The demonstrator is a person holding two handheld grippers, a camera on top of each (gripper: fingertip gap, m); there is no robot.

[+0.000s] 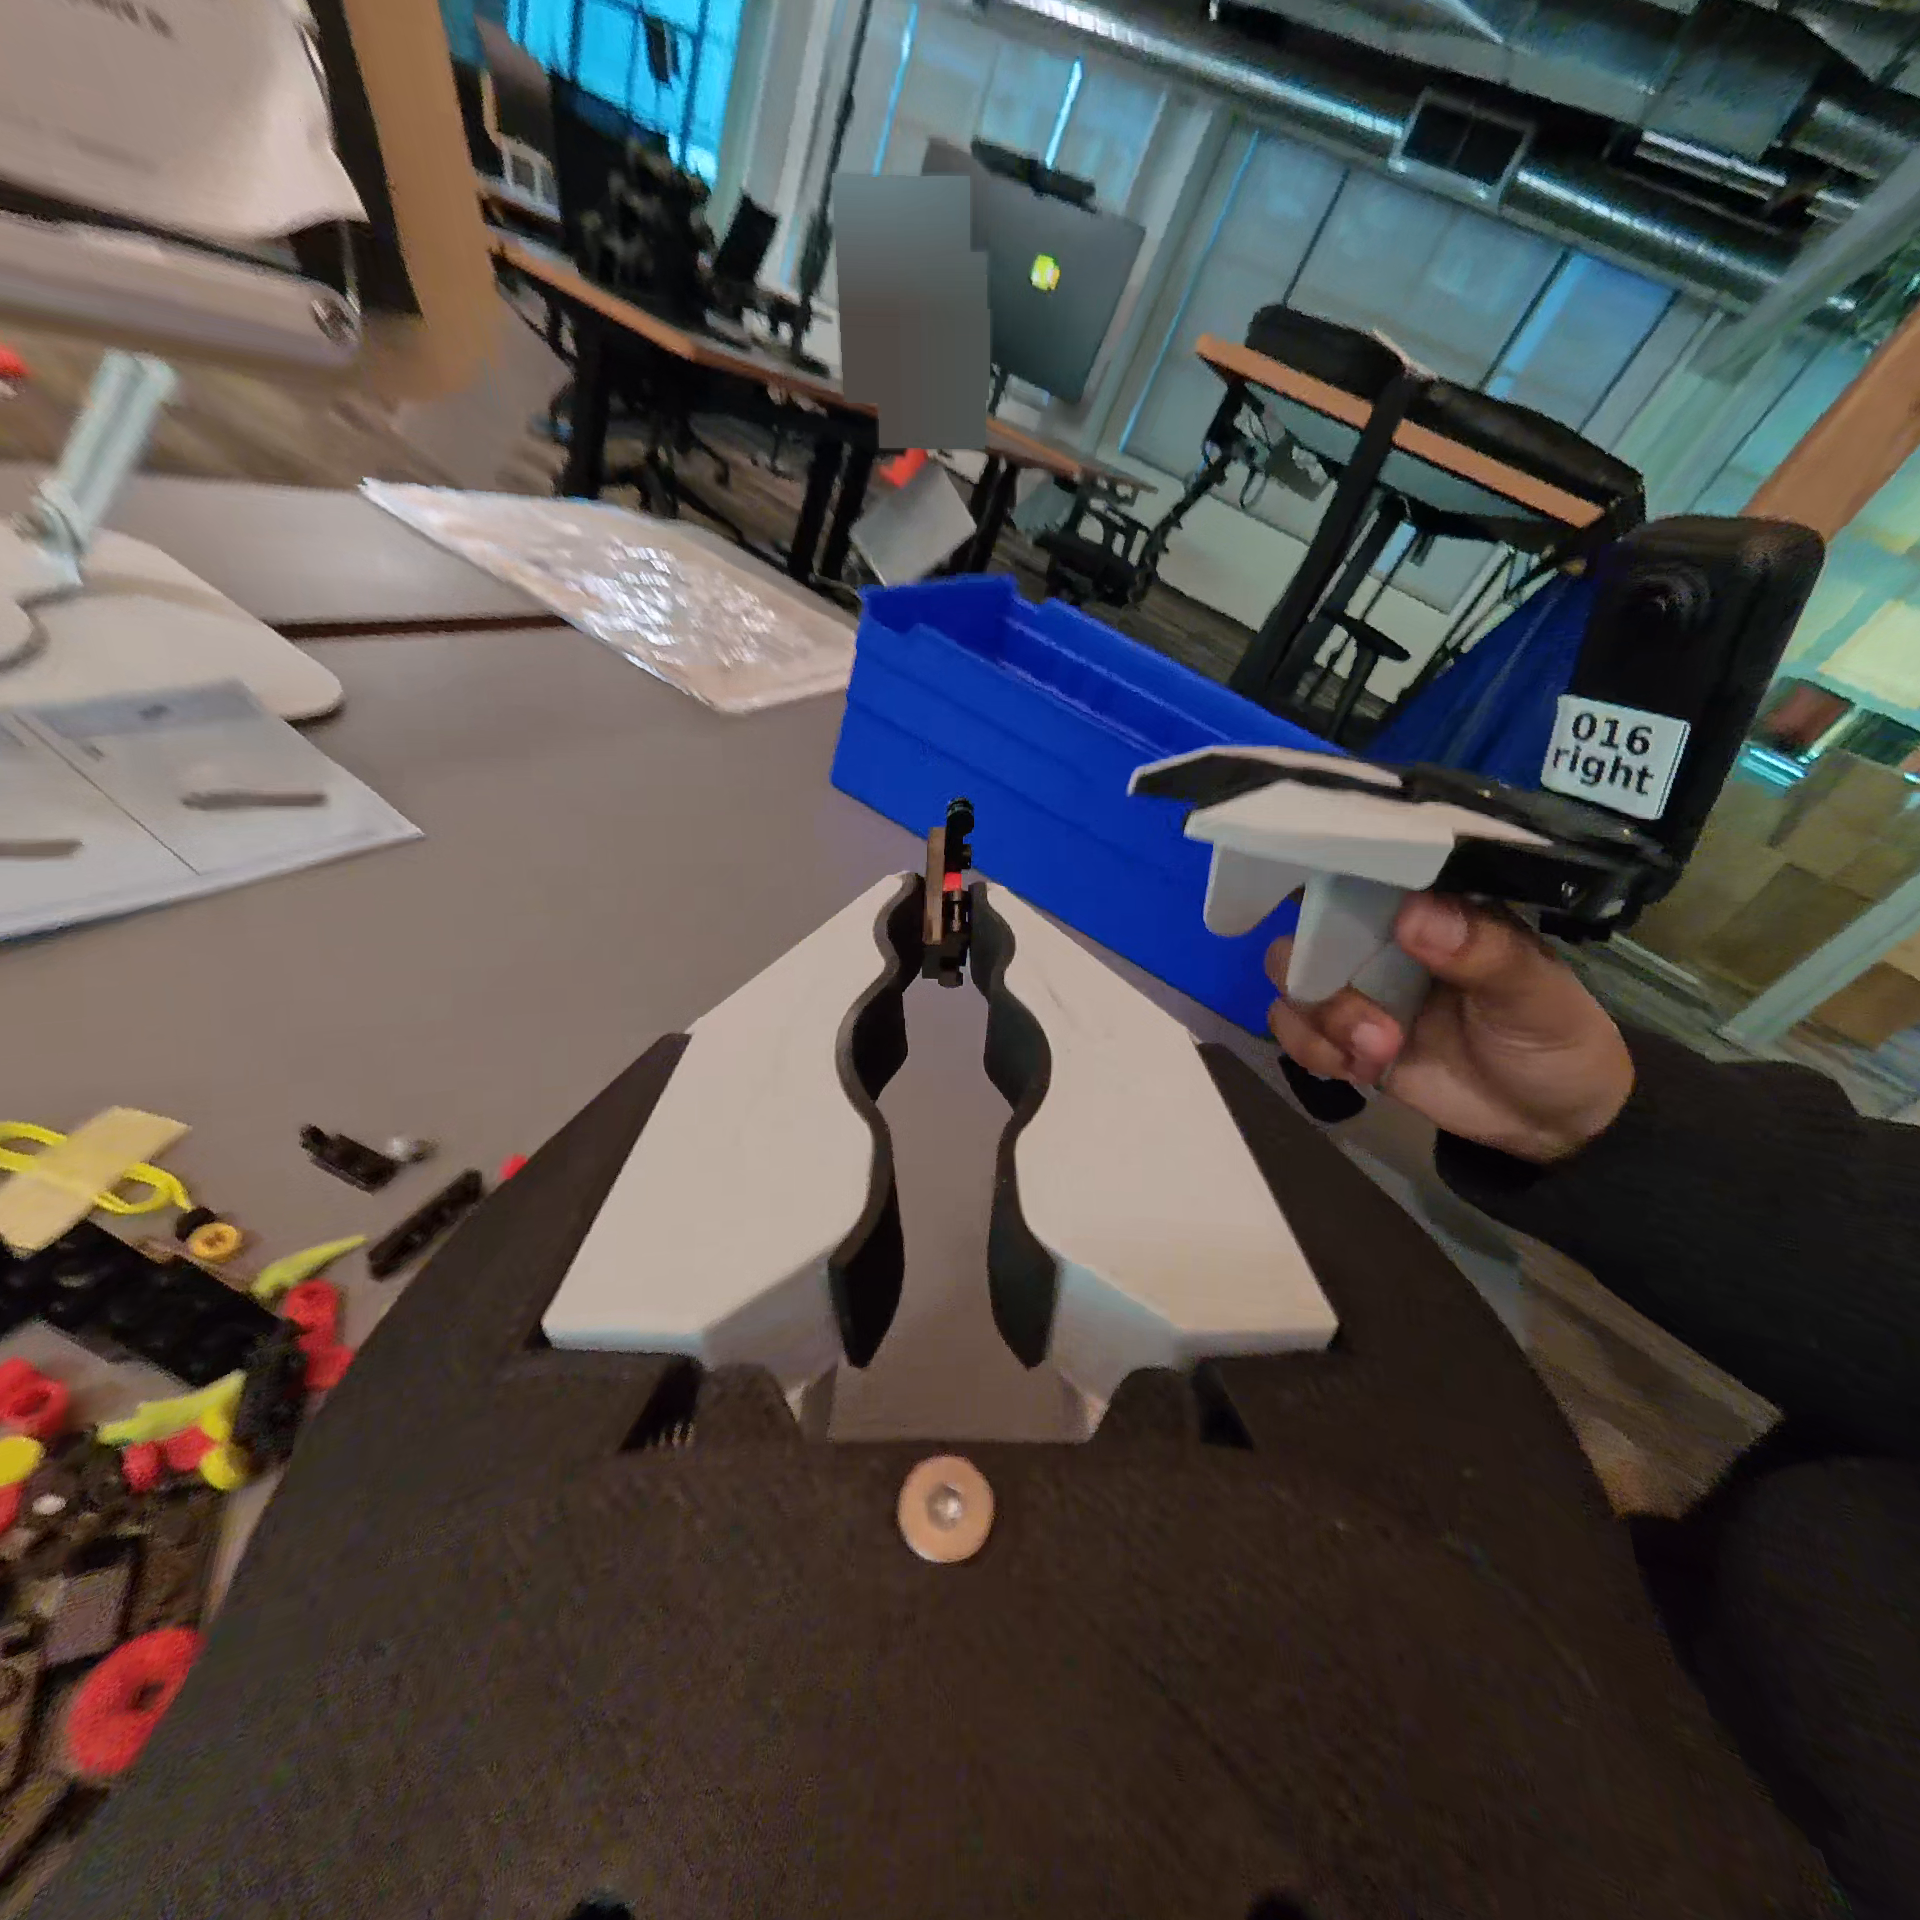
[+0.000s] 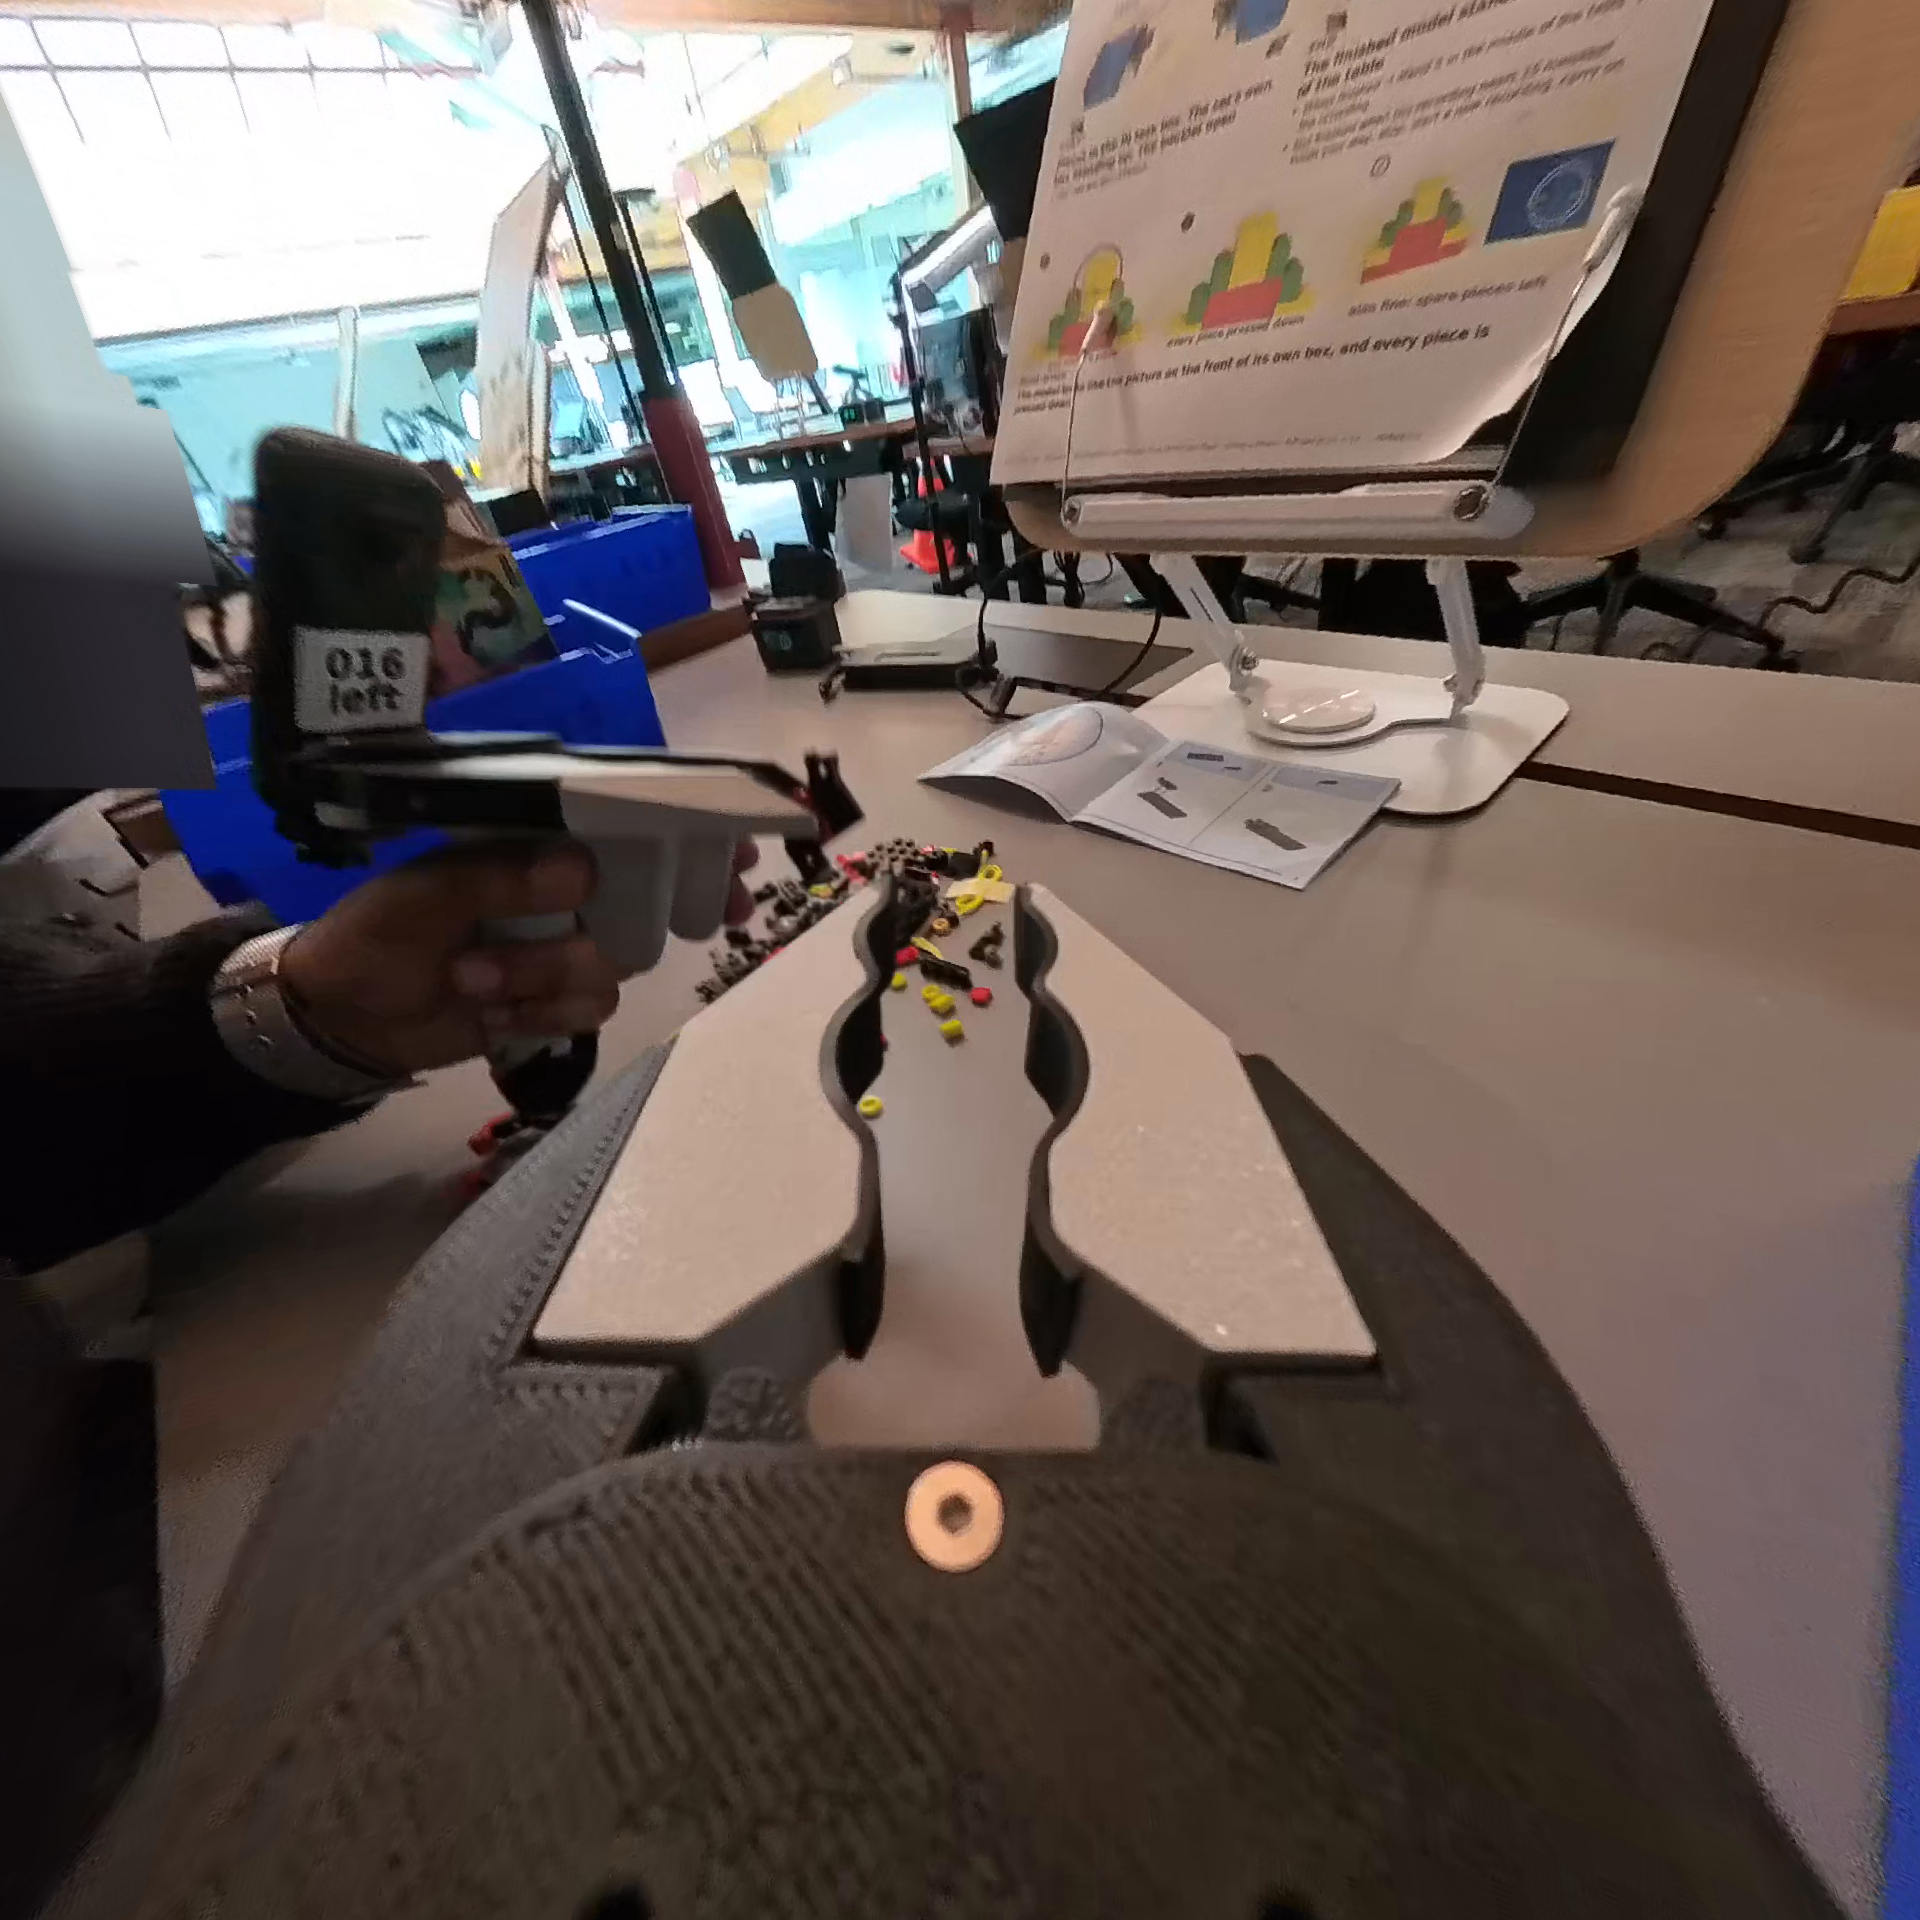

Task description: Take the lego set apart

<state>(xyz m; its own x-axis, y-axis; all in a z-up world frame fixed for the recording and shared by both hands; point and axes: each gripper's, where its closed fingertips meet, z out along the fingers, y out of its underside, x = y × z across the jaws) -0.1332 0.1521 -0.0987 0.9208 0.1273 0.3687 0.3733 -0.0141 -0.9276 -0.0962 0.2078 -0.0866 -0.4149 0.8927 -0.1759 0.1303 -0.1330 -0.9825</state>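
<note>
My left gripper (image 1: pixel 948 902) is shut on a small black lego piece with a red bit (image 1: pixel 943 878) and holds it upright above the grey table. The piece also shows in the right wrist view (image 2: pixel 831 792) at the tip of the left gripper (image 2: pixel 800 805). My right gripper (image 2: pixel 956 906) is open and empty, raised over the table. In the left wrist view it (image 1: pixel 1169 802) hovers to the right of the held piece, apart from it. Several loose black, red and yellow lego pieces (image 2: pixel 940 971) lie scattered on the table; they also show in the left wrist view (image 1: pixel 156 1351).
A blue bin (image 1: pixel 1039 717) stands just behind the held piece. An open booklet (image 2: pixel 1164 795) lies on the table. A white stand (image 2: pixel 1351 717) holds an instruction sheet (image 2: pixel 1299 239). A shiny plastic bag (image 1: pixel 623 582) lies farther back. More blue bins (image 2: pixel 613 582) are at the left. Spacing between my two grippers at the tips: around 8 cm.
</note>
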